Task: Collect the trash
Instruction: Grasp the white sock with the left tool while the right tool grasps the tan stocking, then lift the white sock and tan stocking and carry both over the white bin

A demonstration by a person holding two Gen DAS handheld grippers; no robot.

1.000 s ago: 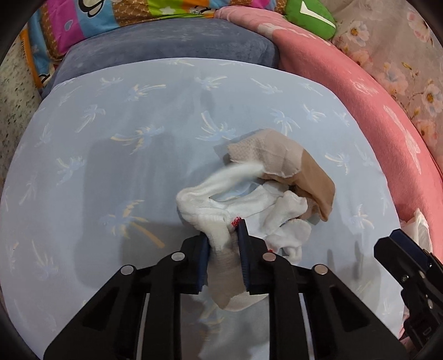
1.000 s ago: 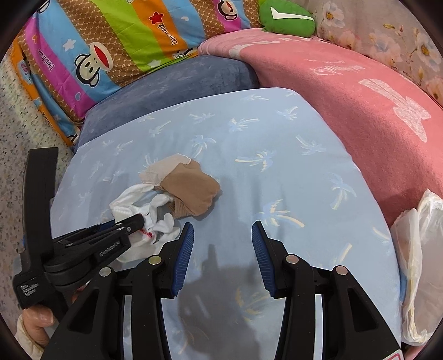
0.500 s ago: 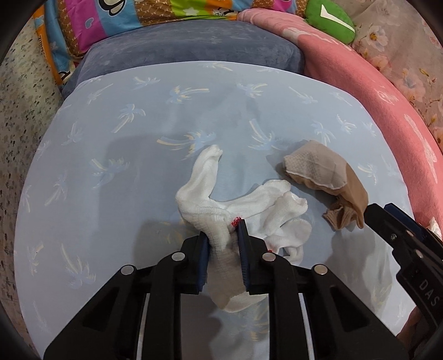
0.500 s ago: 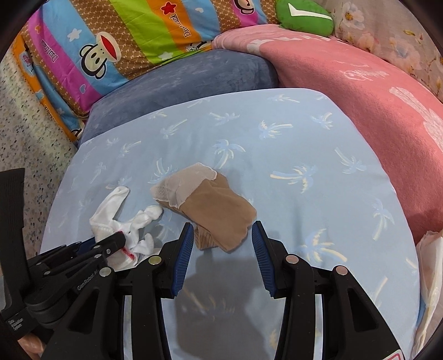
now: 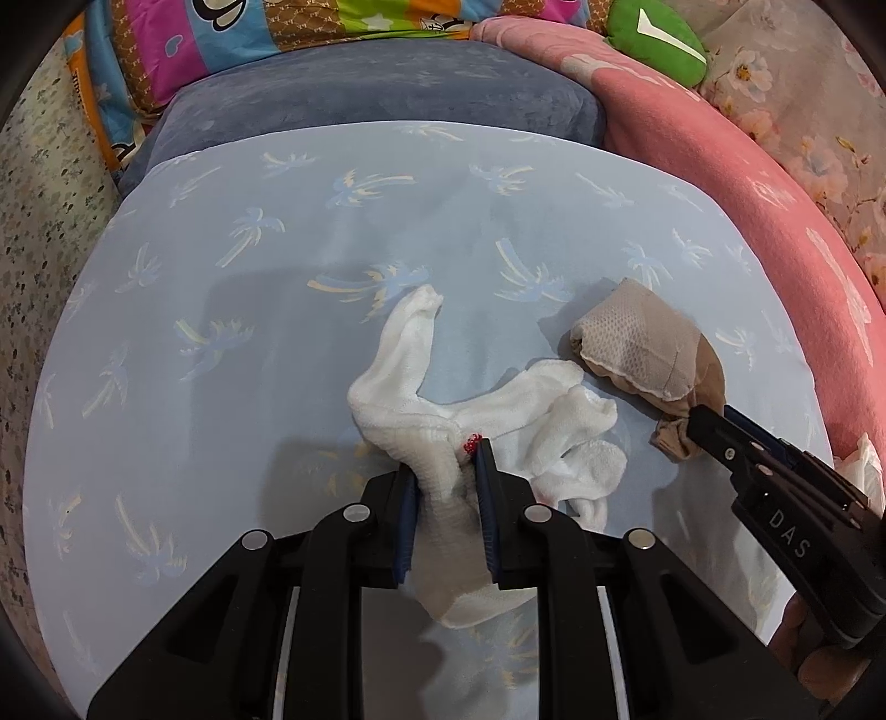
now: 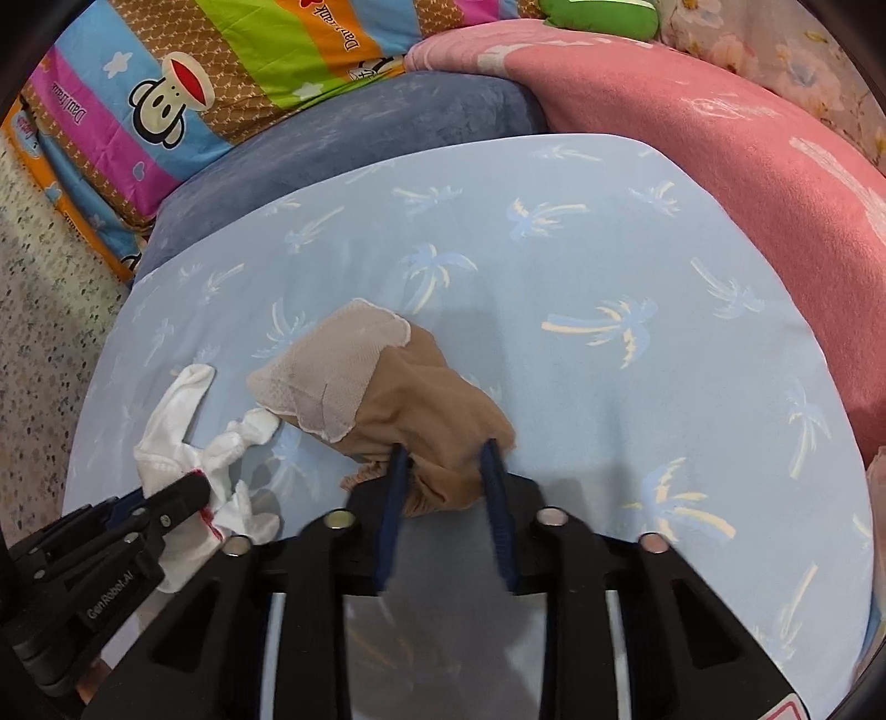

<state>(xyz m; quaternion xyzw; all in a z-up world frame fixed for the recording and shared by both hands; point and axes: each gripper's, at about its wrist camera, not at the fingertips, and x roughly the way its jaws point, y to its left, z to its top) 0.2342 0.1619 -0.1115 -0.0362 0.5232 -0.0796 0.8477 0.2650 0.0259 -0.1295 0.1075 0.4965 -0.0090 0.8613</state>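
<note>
A bunch of white socks [image 5: 465, 421] lies on the light blue palm-print sheet [image 5: 277, 277]. My left gripper [image 5: 446, 459] is shut on the white socks near their cuff; it also shows in the right wrist view [image 6: 183, 493]. A tan stocking [image 6: 398, 387] with a pale mesh end lies to the right of the socks [image 6: 183, 410]. My right gripper [image 6: 443, 451] is open with its fingers either side of the stocking's near end. In the left wrist view the stocking [image 5: 642, 349] meets the right gripper [image 5: 698, 421] at its tip.
A grey-blue cushion [image 6: 360, 138] and a striped cartoon pillow [image 6: 194, 83] lie at the back. A pink blanket [image 6: 720, 144] runs along the right side. A green cushion [image 5: 653, 39] sits far back. White plastic [image 5: 864, 471] shows at the right edge. Speckled floor [image 6: 44, 288] lies left.
My right gripper has moved forward onto the stocking's near end and its fingers have narrowed around it. The left gripper has pulled the white socks away from the stocking.
</note>
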